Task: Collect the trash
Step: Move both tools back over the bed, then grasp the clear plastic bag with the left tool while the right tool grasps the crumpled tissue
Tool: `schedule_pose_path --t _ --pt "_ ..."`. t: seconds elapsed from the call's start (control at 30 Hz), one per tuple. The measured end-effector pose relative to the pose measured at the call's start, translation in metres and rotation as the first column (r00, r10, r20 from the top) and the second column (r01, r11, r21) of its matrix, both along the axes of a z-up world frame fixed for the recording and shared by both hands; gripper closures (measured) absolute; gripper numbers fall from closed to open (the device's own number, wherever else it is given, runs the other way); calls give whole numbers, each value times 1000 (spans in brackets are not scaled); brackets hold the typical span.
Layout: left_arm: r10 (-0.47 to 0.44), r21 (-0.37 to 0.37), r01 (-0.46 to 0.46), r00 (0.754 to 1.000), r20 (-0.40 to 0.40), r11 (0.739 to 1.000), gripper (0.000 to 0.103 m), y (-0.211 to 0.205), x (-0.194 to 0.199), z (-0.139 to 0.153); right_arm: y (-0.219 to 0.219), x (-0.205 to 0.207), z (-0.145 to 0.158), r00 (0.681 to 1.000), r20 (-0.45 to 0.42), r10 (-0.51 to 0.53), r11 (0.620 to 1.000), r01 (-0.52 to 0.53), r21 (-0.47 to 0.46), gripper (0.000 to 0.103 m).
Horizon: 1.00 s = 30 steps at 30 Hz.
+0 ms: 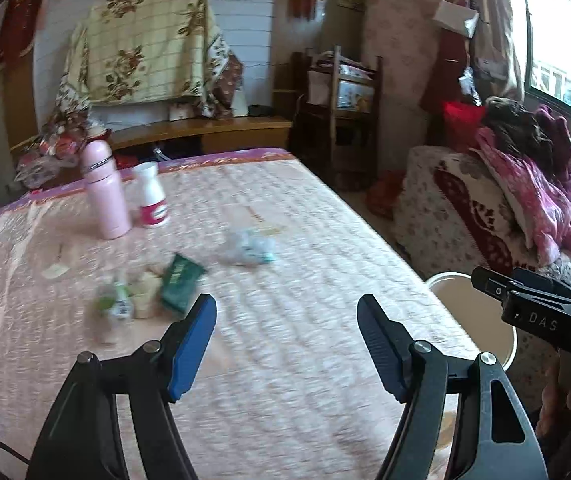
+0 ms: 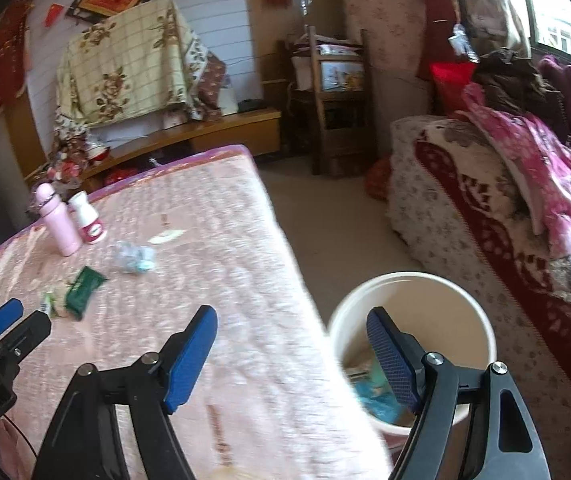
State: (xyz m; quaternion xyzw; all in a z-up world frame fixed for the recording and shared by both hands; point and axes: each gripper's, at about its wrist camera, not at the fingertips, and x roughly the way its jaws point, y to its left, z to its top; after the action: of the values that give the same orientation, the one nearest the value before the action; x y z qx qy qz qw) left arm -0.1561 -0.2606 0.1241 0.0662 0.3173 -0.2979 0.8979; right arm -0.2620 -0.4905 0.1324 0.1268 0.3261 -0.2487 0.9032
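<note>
Done: some wrappers already lying in the bucket [image 2: 413, 312] on the floor, just beside the table's [image 2: 245, 280] right edge.
Left: green packet [image 1: 181, 286], crumpled clear wrapper [image 1: 251, 248], small scraps [image 1: 125, 300], all on the table, well apart from the bucket.
Not trash, likely: pink flask [image 1: 105, 192], white bottle [image 1: 151, 196] at the table's far side.
Left gripper [image 1: 287, 344]: jaws apart, empty, over the table.
Right gripper [image 2: 291, 354]: jaws apart, empty, straddling the table edge above the bucket.
Room: bare table ahead; sofa [image 2: 485, 220] close behind the bucket.
</note>
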Motion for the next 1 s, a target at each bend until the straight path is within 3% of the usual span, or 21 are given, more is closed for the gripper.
schedule_pose_path --t 0.27,0.53,0.67,0.83,1.0 --pt "99 28 -98 994 -53 995 29 91 37 -12 56 59 -23 988 -31 154 986 -152 74 23" --pt "223 77 -216 969 -104 973 28 158 74 -34 102 108 -53 948 -100 303 950 -292 110 23" --pt "236 56 -230 958 -161 972 28 167 94 -41 118 128 -61 931 -113 347 934 -334 125 23" --pt "203 -1 -209 950 -235 978 23 149 120 -51 125 149 -62 921 -133 367 929 -356 101 23" --pt "190 26 -190 947 -258 982 20 114 149 -67 109 173 -61 916 -137 377 925 -364 111 23"
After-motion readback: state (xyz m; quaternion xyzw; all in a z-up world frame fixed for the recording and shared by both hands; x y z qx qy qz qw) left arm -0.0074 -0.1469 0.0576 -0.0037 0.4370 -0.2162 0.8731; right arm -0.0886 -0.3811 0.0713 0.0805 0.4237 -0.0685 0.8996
